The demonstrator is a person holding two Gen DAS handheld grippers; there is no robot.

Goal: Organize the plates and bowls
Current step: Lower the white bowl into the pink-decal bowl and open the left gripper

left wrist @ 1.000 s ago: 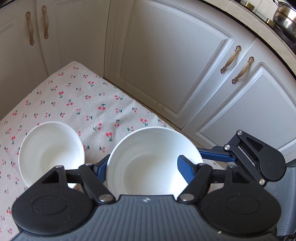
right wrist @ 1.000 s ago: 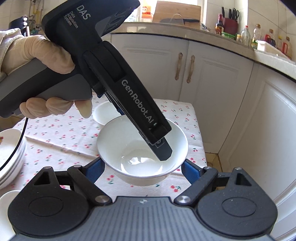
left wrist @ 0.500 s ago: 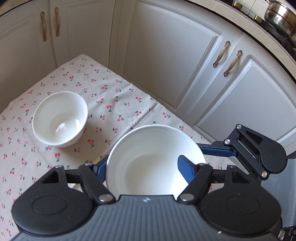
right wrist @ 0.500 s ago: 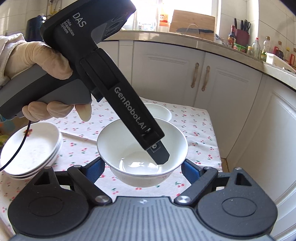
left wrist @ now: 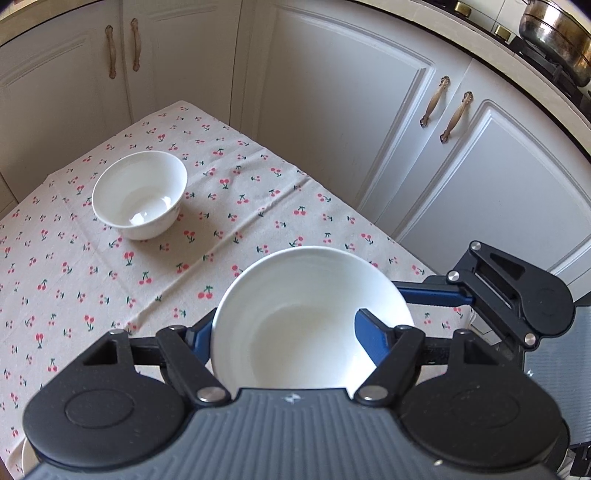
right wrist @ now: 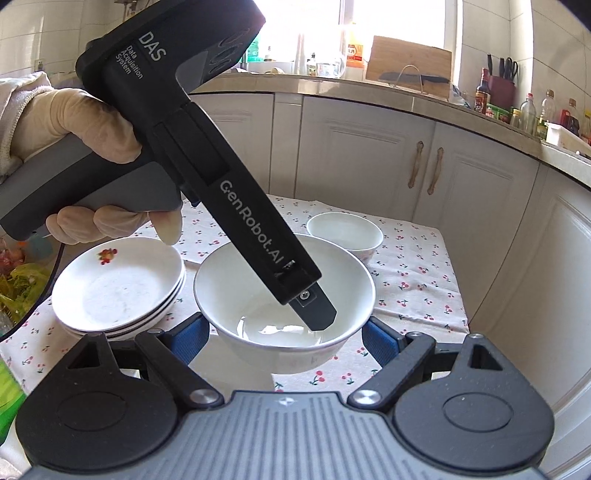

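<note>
My left gripper [left wrist: 284, 339] is shut on the rim of a large white bowl [left wrist: 310, 317], one finger inside and one outside, and holds it above the cherry-print tablecloth [left wrist: 110, 280]. In the right wrist view the same bowl [right wrist: 255, 291] hangs in the air with the left gripper's finger [right wrist: 314, 310] dipping inside it. My right gripper [right wrist: 284, 336] is open, its blue fingers on either side of the bowl and apart from it. A smaller white bowl [left wrist: 140, 194] stands on the cloth beyond; it also shows in the right wrist view [right wrist: 345, 234]. A stack of white plates [right wrist: 118, 284] sits at the left.
White cabinet doors [left wrist: 332, 110] close in behind and to the right of the table. The table's right edge [right wrist: 454, 280] drops off beside the cabinets. A green packet [right wrist: 9, 391] lies at the near left. A steel pot [left wrist: 554, 33] stands on the counter.
The large bowl has risen and pulled back from the small bowl, which now looks farther away. The plate stack has come into fuller view at the left.
</note>
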